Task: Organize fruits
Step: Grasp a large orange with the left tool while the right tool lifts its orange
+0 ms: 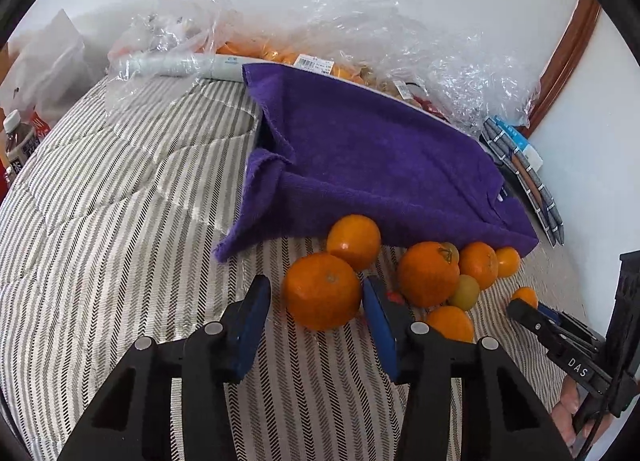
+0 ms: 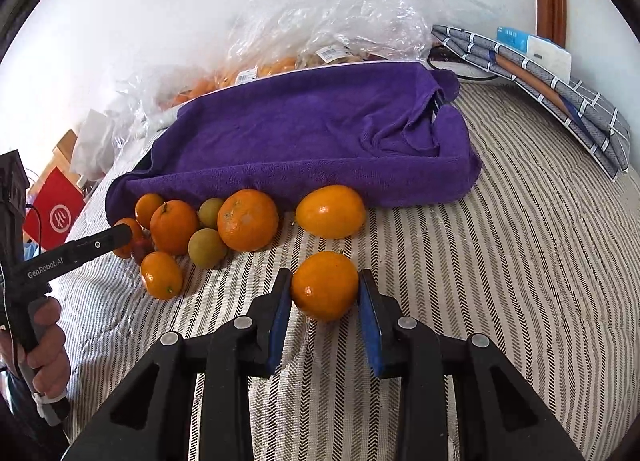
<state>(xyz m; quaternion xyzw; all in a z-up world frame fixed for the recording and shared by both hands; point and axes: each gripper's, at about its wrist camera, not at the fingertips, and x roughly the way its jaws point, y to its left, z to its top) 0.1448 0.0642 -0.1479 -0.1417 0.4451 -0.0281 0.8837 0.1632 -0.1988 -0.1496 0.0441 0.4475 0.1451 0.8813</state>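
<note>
Orange: the orange (image 2: pixel 324 285) lies on the striped cover (image 2: pixel 480 281), just in front of the purple towel (image 2: pixel 320 133), inside your right gripper (image 2: pixel 323 295).
Right fingers (image 2: pixel 278 305): the pads look pressed on both its sides; squeeze gently and lift straight up.
Left gripper (image 1: pixel 316 301): fingers apart around a second orange (image 1: pixel 322 291), also in front of the towel; centre it before closing.
Pile (image 2: pixel 200 229): along the towel's front edge; avoid nudging it.

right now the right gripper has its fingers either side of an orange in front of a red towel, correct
Not red: the towel is purple, as the right wrist view shows. The right gripper does flank an orange.
</note>
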